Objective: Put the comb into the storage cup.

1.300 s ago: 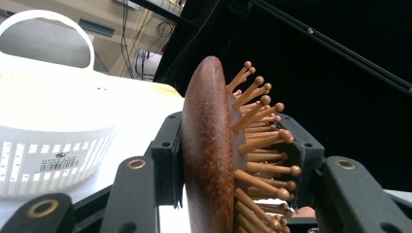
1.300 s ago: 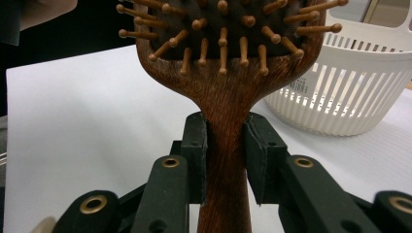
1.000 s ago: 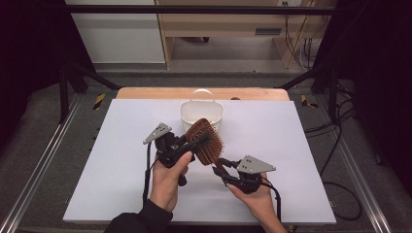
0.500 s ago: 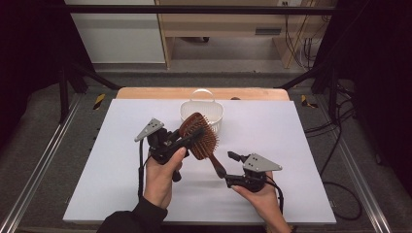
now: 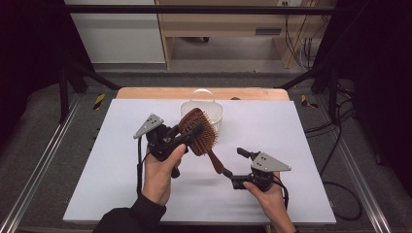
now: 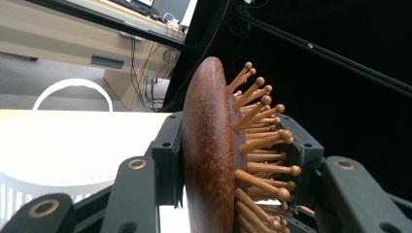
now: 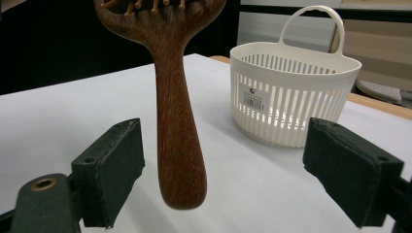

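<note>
With my left tool alone clamping the brown wooden paddle hairbrush just before the white slatted plastic basket, and my right tool, jaws just opened wide, free of its handle, the brush could pivot and slip.

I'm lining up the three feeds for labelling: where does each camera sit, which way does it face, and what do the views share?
High view: above the person's side, looking forward and down on the white table; both hands, left gripper, right gripper.
Left gripper view: on that gripper, along jaws clamping the brown wooden paddle hairbrush.
Right gripper view: on that gripper, along open jaws flanking the brush handle.
Shared: brush and white slatted plastic basket.
</note>
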